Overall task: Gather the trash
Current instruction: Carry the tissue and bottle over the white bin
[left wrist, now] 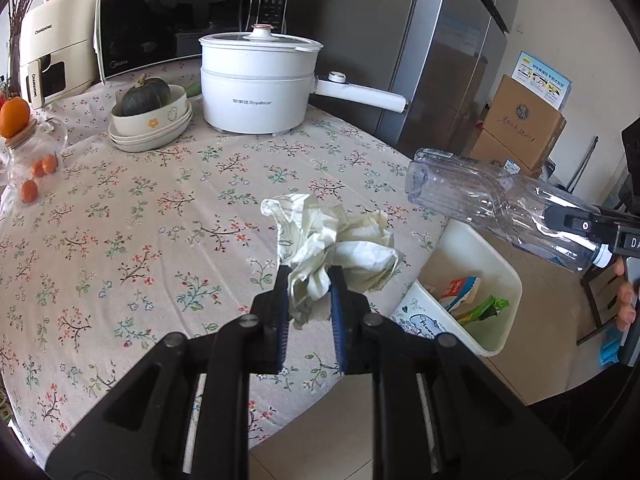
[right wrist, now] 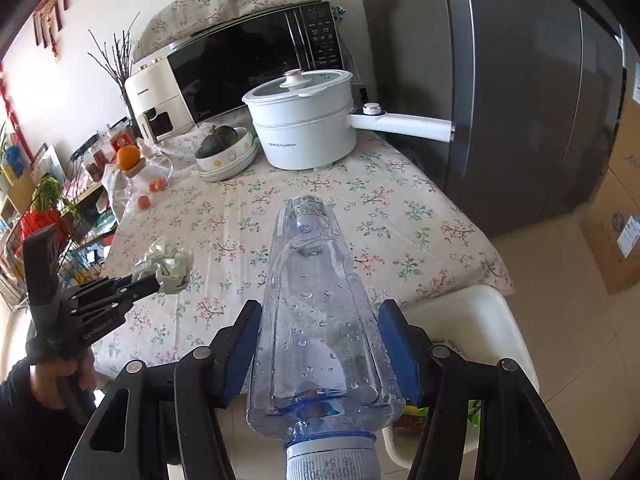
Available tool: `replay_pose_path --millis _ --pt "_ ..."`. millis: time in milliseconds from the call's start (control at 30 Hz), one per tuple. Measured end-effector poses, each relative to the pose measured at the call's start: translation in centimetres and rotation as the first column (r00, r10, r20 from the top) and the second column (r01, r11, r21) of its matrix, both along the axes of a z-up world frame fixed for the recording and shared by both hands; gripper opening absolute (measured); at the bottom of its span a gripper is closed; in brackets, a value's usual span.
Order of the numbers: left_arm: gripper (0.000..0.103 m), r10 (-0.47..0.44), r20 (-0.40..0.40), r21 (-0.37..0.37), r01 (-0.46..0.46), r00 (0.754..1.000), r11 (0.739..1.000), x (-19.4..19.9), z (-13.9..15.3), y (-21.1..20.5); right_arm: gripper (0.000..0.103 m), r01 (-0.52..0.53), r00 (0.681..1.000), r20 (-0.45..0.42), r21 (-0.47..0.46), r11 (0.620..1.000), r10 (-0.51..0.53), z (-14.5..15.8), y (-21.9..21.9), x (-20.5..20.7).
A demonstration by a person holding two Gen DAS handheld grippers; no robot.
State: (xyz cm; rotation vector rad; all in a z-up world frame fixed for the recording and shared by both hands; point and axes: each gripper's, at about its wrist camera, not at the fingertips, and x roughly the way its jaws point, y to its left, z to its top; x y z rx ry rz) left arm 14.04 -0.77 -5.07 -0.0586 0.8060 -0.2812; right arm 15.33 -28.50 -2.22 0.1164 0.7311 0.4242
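Observation:
My left gripper (left wrist: pixel 309 280) is shut on a crumpled ball of white paper (left wrist: pixel 340 240) and holds it above the table's near edge; it also shows in the right wrist view (right wrist: pixel 170 264). My right gripper (right wrist: pixel 318 320) is shut on a clear empty plastic bottle (right wrist: pixel 316 308), cap end toward the camera. In the left wrist view the bottle (left wrist: pixel 492 200) hangs above the white trash bin (left wrist: pixel 496 272), which holds several wrappers. The bin's rim (right wrist: pixel 500 320) sits under the bottle, beside the table edge.
A table with a floral cloth (left wrist: pixel 160 208) carries a white electric pot (left wrist: pixel 260 84), stacked bowls with a green squash (left wrist: pixel 150 116), a glass jar and oranges (left wrist: pixel 24 152), a microwave (left wrist: pixel 180 16). A grey fridge (right wrist: pixel 520 100) and cardboard boxes (left wrist: pixel 520 128) stand at right.

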Motion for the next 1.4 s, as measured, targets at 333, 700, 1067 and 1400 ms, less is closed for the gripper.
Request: replay_pose_path --millis 333,700,1067,1400 --pt "0.020 -0.111 -0.016 -0.001 0.111 0.994 0.994 0.2 -0.5 -5.2 0.062 0.116 0.991 -0.067 -0.002 0.993 -0.116 -2.9 -7.2 -1.9" --pt "0.020 -0.268 -0.040 -0.036 0.267 0.963 0.963 1.3 -2.2 -13.1 0.062 0.199 0.969 -0.145 -0.012 0.980 -0.198 -5.9 -11.7 -2.1" --pt "0.020 -0.361 -0.079 0.027 0.364 0.929 0.931 3.2 -6.3 -19.8 0.062 0.223 0.943 -0.235 -0.079 0.972 -0.235 -9.1 -13.3 -1.2" --pt "0.062 -0.359 -0.079 0.050 0.363 0.930 0.930 4.6 -7.6 -20.2 0.062 0.235 0.929 -0.262 -0.126 0.964 -0.261 -10.1 -13.3 0.5"
